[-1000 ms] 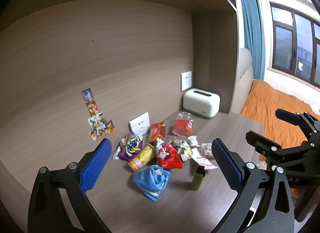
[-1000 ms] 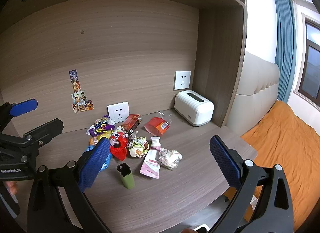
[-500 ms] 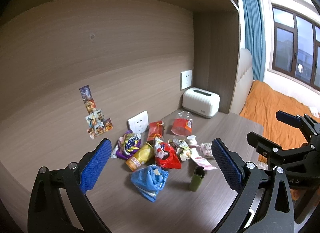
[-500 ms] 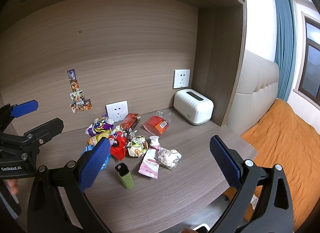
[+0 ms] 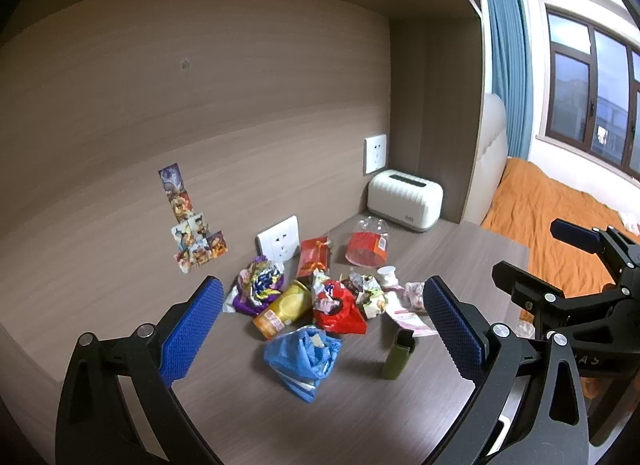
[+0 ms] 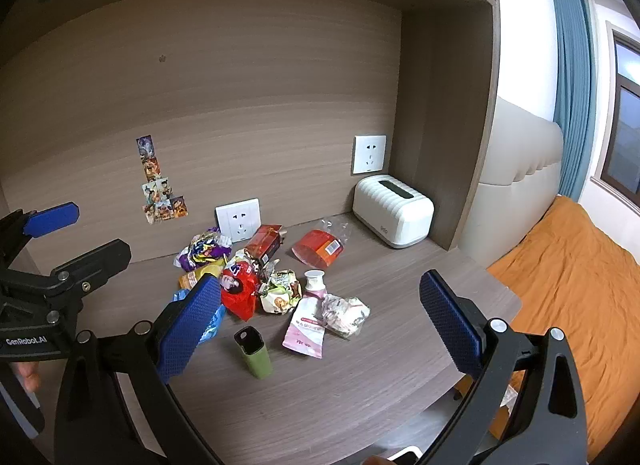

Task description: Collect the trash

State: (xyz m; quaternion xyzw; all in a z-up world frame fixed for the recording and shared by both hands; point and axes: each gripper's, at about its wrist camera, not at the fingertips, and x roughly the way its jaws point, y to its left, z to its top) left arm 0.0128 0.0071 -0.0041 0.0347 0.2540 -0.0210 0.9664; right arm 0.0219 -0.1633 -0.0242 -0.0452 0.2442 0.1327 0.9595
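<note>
Both grippers hover above the near side of the table point(image 6: 400, 265) with their blue-padded fingers spread wide and nothing between them.

In the left wrist view, the left gripper point(image 5: 320, 329) frames the heap of trash: the blue plastic bag point(image 5: 302, 357) lies lowest in the gap between the fingers, nearest the camera, and the olive-green container point(image 5: 397, 354) stands upright just inside the right-hand finger. Beyond the bag are the yellow cup point(image 5: 282, 307) on its side, the red wrapper point(image 5: 338, 307) and the purple wrapper point(image 5: 258, 289), all touching or overlapping. None of it touches the fingers.

In the right wrist view, the right gripper point(image 6: 320, 321) looks at the same heap from further right. The olive-green container stands near the middle of the gap, closer to the left-hand finger. Behind it lie a pink-and-white pouch point(image 6: 306, 325) and a crumpled white wrapper point(image 6: 346, 313) side by side, with a small white cup point(image 6: 314, 281) just beyond. The left-hand finger's pad hides part of the blue bag and the yellow cup. Further back are a red box point(image 6: 264, 243) and a clear bag with an orange-red bottom point(image 6: 320, 251).

At the back right corner of the table stands a white ribbed appliance point(image 6: 392, 211), well apart from the trash. Two wall sockets and a strip of stickers point(image 6: 160, 185) sit on the wooden back panel. An orange-covered bed point(image 6: 580, 277) lies to the right.
</note>
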